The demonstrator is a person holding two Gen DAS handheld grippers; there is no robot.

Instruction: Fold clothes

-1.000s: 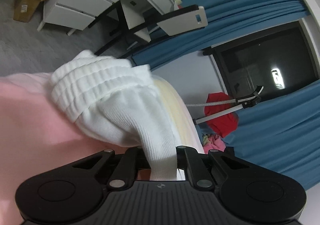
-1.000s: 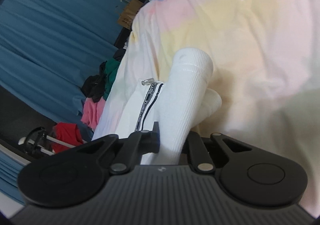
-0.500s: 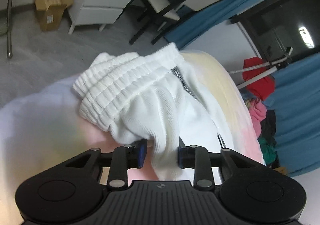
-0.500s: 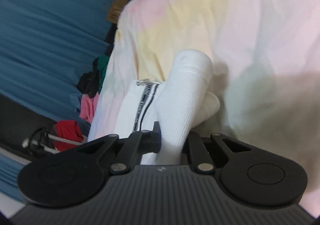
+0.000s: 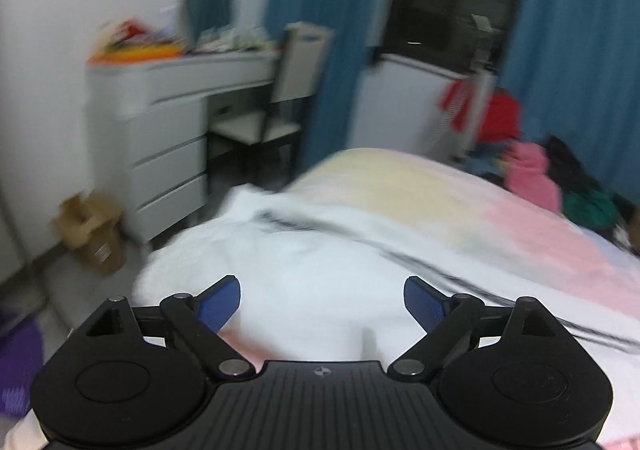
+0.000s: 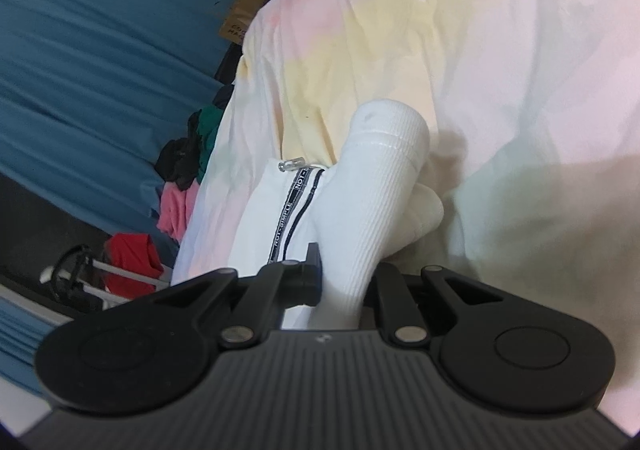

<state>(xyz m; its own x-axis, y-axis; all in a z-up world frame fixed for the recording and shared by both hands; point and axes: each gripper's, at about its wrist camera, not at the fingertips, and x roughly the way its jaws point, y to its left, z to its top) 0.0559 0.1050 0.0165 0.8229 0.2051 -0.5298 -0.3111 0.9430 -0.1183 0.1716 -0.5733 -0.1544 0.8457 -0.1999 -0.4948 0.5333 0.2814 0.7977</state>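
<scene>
Left gripper [image 5: 322, 300]: jaws opening wide, blue pads clear of the cloth, nothing between them; the white track pants [image 5: 304, 258] lie just under and ahead of it.
Right gripper [image 6: 344, 282]: clamped tight on the ribbed cuff [image 6: 376, 186] of the white garment, which stands up from between the jaws.
Garment: white pants with a black lettered side stripe [image 6: 294, 206], bunched on the pastel bedsheet [image 6: 500, 50] near the bed's edge.
Farther off: white dresser [image 5: 160, 138] and chair [image 5: 280, 106]; blue curtains [image 5: 320, 30]; a heap of coloured clothes [image 5: 560, 186] beyond the bed.
Step in hand: probably a fold just laid, one end let go while the other is pinned.
Next move: likely a fresh grip for the left gripper on a free edge, kept taut against the right's hold.
</scene>
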